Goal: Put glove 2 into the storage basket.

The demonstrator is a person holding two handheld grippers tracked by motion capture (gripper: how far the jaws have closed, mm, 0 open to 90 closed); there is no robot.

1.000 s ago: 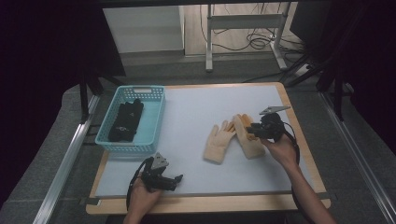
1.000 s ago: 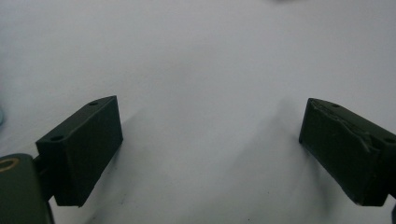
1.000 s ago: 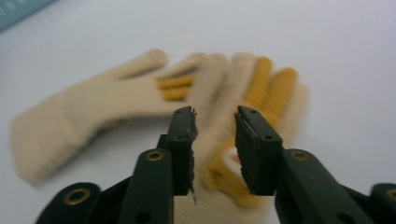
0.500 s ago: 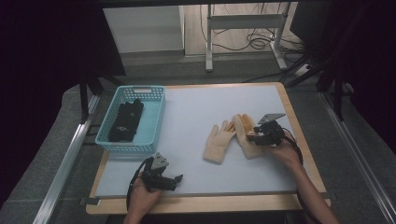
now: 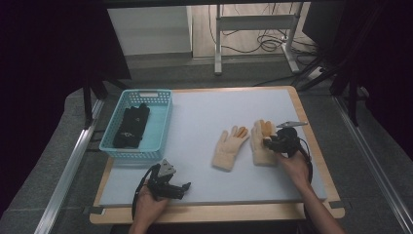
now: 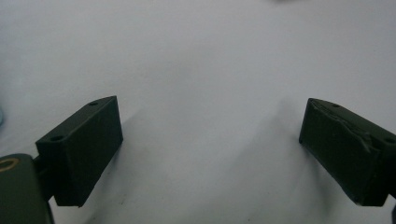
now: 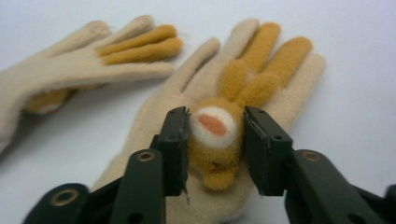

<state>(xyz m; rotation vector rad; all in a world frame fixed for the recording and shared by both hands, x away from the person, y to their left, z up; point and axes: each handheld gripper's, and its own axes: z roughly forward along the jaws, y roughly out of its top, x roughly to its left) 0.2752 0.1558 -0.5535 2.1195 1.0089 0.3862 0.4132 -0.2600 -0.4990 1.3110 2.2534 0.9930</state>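
In the right gripper view, the left glove [image 7: 70, 70] runs off the frame's left edge, so we cannot see its cuff. In the high view, the dark items [image 5: 131, 126] in the basket [image 5: 160, 126] at middle left are too small to identify, and both forearms are cut by the bottom edge.

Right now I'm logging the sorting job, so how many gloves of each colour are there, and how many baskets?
Beige knitted gloves with mustard-yellow fingers: 2
Black gloves in the basket: 1 dark bundle, number unclear
Light blue plastic mesh baskets: 1
Total: 4 things
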